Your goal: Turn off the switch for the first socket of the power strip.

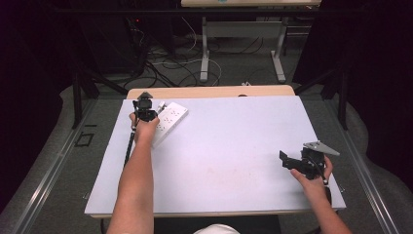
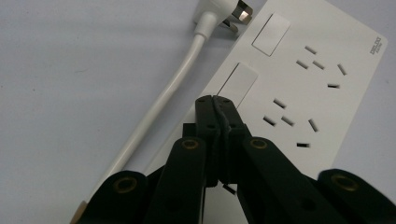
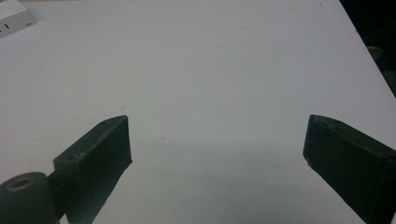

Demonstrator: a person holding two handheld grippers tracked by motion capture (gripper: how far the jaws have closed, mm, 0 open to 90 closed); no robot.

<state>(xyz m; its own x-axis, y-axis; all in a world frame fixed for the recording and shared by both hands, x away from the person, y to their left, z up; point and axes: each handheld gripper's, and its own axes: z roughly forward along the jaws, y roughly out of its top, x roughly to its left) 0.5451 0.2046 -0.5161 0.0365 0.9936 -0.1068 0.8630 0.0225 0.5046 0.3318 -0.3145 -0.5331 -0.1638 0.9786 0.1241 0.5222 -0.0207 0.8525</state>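
Left gripper view: left claw (image 2: 215, 99) closed over power strip (image 2: 299, 88); right claw (image 3: 217, 149) wide

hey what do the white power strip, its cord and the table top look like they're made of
White rectangular power strip: likely hard moulded plastic, smooth with a slight sheen; crisp cut socket slots. White round cord: looks like flexible rubbery or vinyl sheathing, judging by its gentle bend; its plug shows metallic prongs. Pale grey table top: matte sheet or laminate with faint scuffs, over a wood-look edge; the exact material is unclear.
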